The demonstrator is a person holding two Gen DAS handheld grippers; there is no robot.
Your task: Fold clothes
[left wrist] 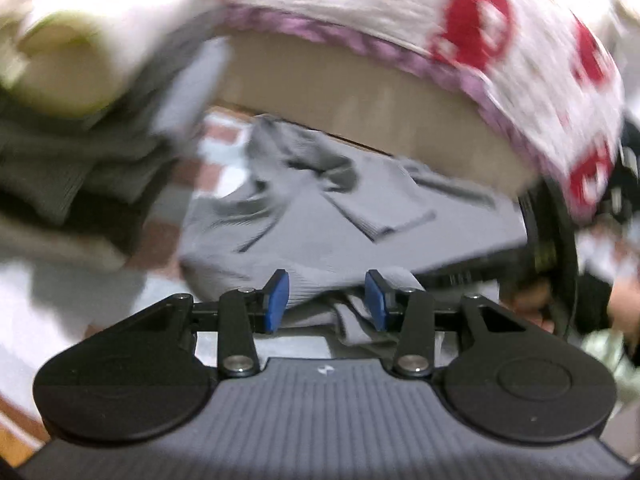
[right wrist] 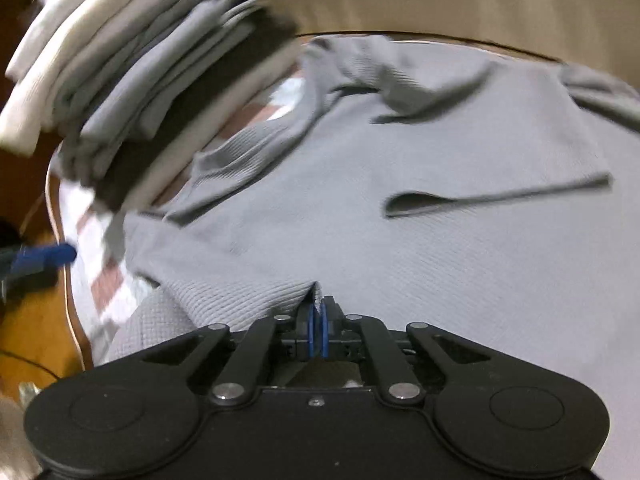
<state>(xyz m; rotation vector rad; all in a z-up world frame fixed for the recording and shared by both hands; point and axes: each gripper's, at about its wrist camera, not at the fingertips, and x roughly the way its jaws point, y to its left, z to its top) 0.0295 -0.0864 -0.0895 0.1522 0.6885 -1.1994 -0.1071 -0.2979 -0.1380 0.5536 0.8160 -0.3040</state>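
A grey ribbed shirt (right wrist: 400, 220) lies spread on the table, with a sleeve folded across it; it also shows in the left wrist view (left wrist: 320, 216). My right gripper (right wrist: 318, 332) is shut on the shirt's near edge, and the cloth bunches up at the blue pads. My left gripper (left wrist: 327, 300) is open, its blue pads (left wrist: 276, 300) on either side of the shirt's near edge, with cloth lying between them. The left gripper's blue tip (right wrist: 44, 258) shows at the left edge of the right wrist view.
A stack of folded clothes (right wrist: 132, 76), white, grey and dark, sits at the left; it also shows in the left wrist view (left wrist: 60, 128). A white cloth with red print and purple trim (left wrist: 500, 48) hangs above a tan surface (left wrist: 340, 92). The checkered table cover (right wrist: 104, 280) ends at the left edge.
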